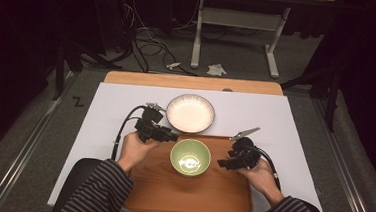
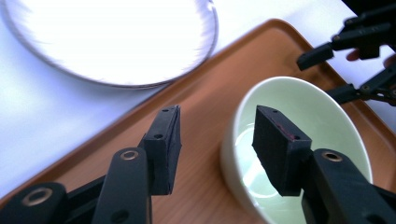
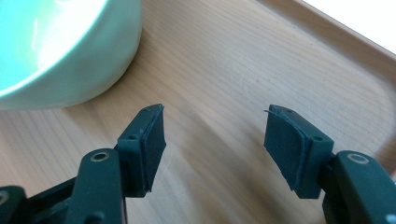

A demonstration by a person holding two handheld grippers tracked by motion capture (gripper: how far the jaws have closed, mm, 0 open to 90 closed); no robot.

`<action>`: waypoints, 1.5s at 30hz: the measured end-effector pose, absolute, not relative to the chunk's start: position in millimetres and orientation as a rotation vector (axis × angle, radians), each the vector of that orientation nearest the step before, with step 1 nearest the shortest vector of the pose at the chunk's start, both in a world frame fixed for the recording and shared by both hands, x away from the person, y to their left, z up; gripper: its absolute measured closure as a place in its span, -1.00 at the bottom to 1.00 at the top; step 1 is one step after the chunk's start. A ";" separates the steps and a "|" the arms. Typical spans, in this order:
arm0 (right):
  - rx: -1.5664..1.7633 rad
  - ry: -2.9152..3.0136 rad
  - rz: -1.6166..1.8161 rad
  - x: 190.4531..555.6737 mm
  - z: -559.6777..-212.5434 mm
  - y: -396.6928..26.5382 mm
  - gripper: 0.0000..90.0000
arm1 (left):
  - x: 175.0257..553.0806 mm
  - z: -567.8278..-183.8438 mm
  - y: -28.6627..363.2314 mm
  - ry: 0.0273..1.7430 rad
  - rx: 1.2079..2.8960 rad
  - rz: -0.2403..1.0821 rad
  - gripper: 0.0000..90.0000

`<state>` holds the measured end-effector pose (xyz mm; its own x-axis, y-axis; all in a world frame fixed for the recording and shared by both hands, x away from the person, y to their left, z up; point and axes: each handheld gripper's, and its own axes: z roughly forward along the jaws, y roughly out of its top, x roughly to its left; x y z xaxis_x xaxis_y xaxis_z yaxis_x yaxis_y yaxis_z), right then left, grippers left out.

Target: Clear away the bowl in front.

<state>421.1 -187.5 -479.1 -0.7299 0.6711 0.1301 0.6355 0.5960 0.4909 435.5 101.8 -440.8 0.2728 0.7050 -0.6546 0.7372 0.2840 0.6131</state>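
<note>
A pale green glazed ceramic bowl [image 1: 190, 158] is seen standing upright on a rectangular brown wooden tray with rounded corners [image 1: 160, 189], in the far half of the tray and about midway across it. The bowl appears empty, with light reflected from its inner bottom.

The left gripper [image 1: 172, 134] is held at the bowl's left rim with its jaws spread. In the left gripper view, one jaw is seen over the bowl's [image 2: 299, 140] inside and the other outside it above the tray [image 2: 205, 98], so that the rim lies between them; contact with the rim cannot be told. The right gripper [image 1: 221, 163] is held just beside the bowl's right side, jaws likewise spread and holding nothing. In the right gripper view, bare tray wood [image 3: 224, 84] is seen between the jaws, with the bowl [image 3: 65, 46] off to the upper left.

Beyond the tray's far edge, a round white shallow plate with a dark striped rim [image 1: 190, 113] rests on the white table covering [image 1: 285, 123], near the bowl.

Striped sleeves [image 1: 97, 192] are worn on the forearms.
</note>
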 end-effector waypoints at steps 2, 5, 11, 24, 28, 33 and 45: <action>1.132 2.740 0.806 420.4 -478.6 -187.1 -0.12 | 435.9 -440.7 105.7 1.444 1.427 -0.030 0.15; 1.144 2.733 0.815 420.4 -478.5 -187.6 -0.12 | 436.4 -440.9 114.4 1.459 1.410 -0.014 0.15; 1.134 2.732 0.817 421.6 -478.3 -189.2 -0.12 | 439.0 -446.7 125.0 1.497 1.393 0.034 0.15; 1.146 2.722 0.820 421.5 -476.8 -191.4 -0.12 | 444.4 -460.7 131.5 1.549 1.415 0.076 0.13; 1.165 2.717 0.825 421.3 -476.0 -191.8 -0.12 | 446.1 -462.5 131.7 1.567 1.395 0.070 0.12; 1.168 2.716 0.822 421.8 -476.1 -192.2 -0.12 | 447.1 -465.8 129.9 1.571 1.413 0.065 0.12; 1.180 2.705 0.817 424.8 -477.6 -195.3 -0.11 | 451.5 -476.0 127.8 1.598 1.436 0.088 0.11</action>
